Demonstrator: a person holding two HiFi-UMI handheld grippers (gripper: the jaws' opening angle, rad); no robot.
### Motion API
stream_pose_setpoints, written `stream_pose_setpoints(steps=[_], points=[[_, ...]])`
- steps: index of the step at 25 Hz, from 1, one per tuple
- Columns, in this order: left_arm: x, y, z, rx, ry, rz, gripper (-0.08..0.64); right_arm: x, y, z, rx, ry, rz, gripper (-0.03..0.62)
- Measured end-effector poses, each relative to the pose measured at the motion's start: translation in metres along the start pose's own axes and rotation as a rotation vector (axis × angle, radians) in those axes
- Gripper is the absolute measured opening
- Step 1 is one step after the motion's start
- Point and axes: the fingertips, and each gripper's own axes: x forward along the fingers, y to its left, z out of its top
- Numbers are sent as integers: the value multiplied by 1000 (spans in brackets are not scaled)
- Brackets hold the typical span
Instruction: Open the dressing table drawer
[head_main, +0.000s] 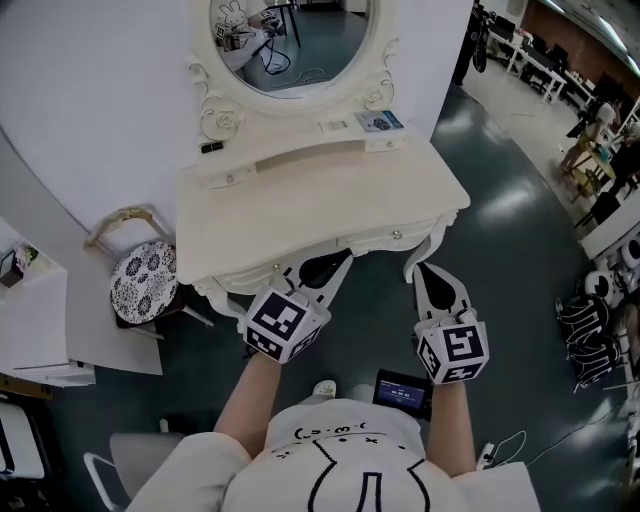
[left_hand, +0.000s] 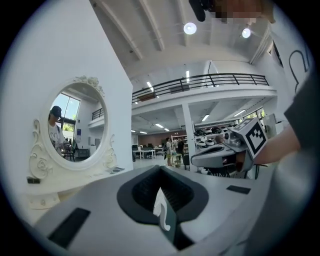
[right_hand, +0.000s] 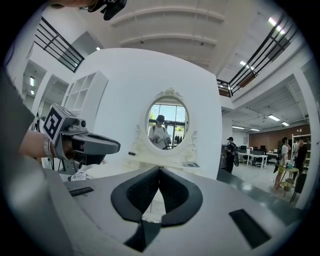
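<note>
cream dressing table (head_main: 320, 190) standing against the white wall, oval mirror (head_main: 290, 40) sitting above it. drawer (head_main: 365, 243) lying shut under the top's front edge, small knob (head_main: 396, 235) showing. left gripper (head_main: 343, 258) pointing at the drawer front, jaws together, gripping nothing; contact unclear. right gripper (head_main: 417, 268) hovering near the table's right front corner, jaws closed, empty.

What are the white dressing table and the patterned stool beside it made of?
Dressing table: probably painted wood, cream, satin sheen, judging by the carved scrolls. Stool: seat looks like padded fabric with a black-and-white floral print; frame material unclear.
</note>
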Motion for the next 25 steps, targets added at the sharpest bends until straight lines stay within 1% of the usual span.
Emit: stream_pose_setpoints(steps=[1,3,5,8,11,16,20,22,25], points=[[1,5,1,-14,-21,8,12,4,-1,0,4,-1,-2,-3],[7,13,1,-75,-46,4,12,11,-6,0,6,1,-15,-3],[16,20,-2,-106,-39,-5,12,18,-14,-1,7,5,-33,-2],[32,30,-9,-90,-15,6,12,31,-28,-5,40,-1,-44,0],[49,42,-9,-77,-23,16,12,49,-41,-7,47,-8,-40,0],[91,67,-14,-84,-26,43,14,85,-67,-11,20,-4,-6,0],[130,89,-17,-62,4,59,12,120,-99,-13,29,-5,16,6],[148,100,-17,-54,13,55,12,138,-115,-14,37,-5,31,9],[175,121,-15,-66,13,55,12,171,-137,-17,44,5,57,11]])
